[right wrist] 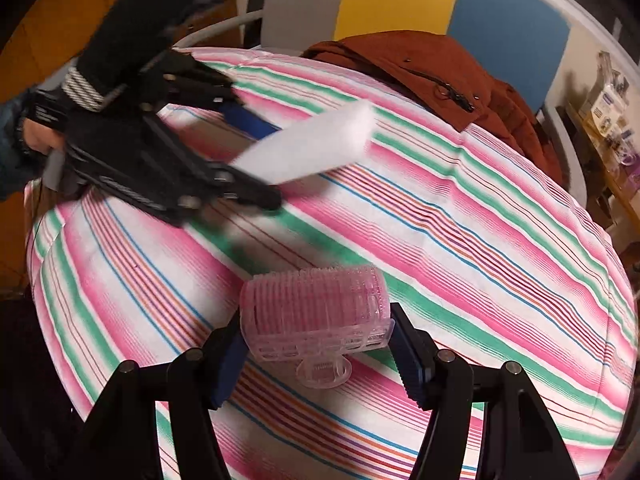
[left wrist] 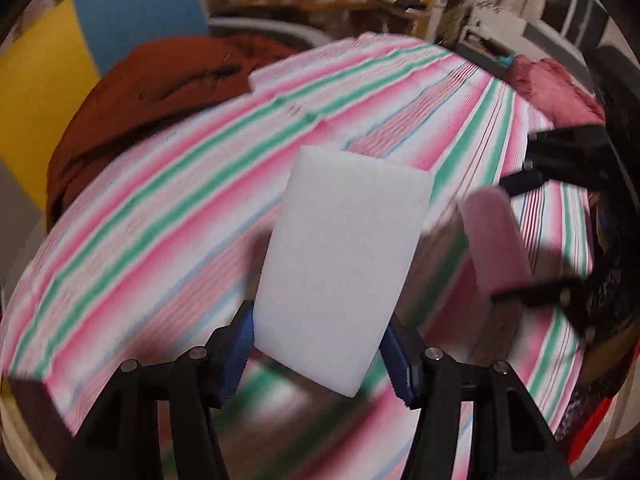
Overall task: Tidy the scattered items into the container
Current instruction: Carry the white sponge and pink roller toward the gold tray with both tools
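Left gripper [left wrist: 320,356] clamping white sponge [left wrist: 340,264], right gripper [right wrist: 320,356] clamping pink hair roller [right wrist: 316,312], no legible writing

white sponge block [left wrist: 340,272] | clamped, lifted; pink ribbed hair roller [right wrist: 316,312] | clamped, sideways

A white sponge [left wrist: 340,268] is showing against bedding [right wrist: 460,220] striped pink, green, white and blue. A translucent pink roller [right wrist: 316,312] is glinting; a rust-brown jacket [right wrist: 432,68] is lying behind.

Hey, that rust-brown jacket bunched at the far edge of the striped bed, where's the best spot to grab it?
Probably the raised fold beside the zipper on the rust-brown jacket, coming from above. It lies crumpled with ridges standing up, so a claw can pinch a ridge; its flat parts offer no edge.
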A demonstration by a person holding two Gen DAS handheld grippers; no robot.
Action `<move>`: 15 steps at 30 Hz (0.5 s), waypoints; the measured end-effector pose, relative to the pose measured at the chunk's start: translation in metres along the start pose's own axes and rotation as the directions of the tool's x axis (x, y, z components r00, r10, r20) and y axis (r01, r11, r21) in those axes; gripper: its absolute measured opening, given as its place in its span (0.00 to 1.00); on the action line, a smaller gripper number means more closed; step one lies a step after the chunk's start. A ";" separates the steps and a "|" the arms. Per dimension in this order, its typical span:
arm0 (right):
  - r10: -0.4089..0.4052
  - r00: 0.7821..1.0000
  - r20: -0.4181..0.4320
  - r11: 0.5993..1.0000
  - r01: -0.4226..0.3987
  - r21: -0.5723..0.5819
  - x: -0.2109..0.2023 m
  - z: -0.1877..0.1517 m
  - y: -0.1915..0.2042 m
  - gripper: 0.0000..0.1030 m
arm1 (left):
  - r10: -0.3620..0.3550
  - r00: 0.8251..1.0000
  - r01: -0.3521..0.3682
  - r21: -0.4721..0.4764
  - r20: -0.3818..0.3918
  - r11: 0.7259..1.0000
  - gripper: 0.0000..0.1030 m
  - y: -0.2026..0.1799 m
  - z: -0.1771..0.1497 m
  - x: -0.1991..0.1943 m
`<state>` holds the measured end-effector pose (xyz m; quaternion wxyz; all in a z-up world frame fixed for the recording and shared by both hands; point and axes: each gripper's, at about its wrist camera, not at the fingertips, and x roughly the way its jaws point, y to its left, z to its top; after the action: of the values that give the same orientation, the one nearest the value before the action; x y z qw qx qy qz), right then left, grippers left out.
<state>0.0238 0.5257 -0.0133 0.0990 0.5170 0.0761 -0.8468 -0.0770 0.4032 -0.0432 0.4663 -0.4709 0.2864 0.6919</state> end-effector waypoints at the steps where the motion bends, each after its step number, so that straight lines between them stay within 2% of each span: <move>1: 0.005 1.000 -0.002 1.000 -0.005 -0.005 0.001 0.000 0.002 0.64 | -0.003 1.000 0.002 -0.019 -0.019 1.000 0.59 0.002 -0.008 0.000; 5: 0.030 1.000 0.007 0.999 -0.030 -0.023 0.002 0.001 0.010 0.64 | 0.042 0.999 -0.043 -0.026 -0.035 0.999 0.63 -0.002 -0.025 0.004; 9: 0.028 0.999 0.016 1.000 -0.028 -0.004 0.004 0.002 0.010 0.65 | 0.033 0.999 -0.033 -0.069 -0.008 0.997 0.69 0.000 -0.026 0.007; 15: -0.010 0.998 0.055 0.999 0.007 0.051 0.003 0.006 -0.002 0.79 | 0.032 0.998 -0.029 -0.059 0.046 0.998 0.74 -0.001 -0.031 0.006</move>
<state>0.0166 0.5256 -0.0133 0.0841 0.4955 0.0539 -0.8629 -0.0644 0.3799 -0.0612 0.4483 -0.4635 0.2625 0.7178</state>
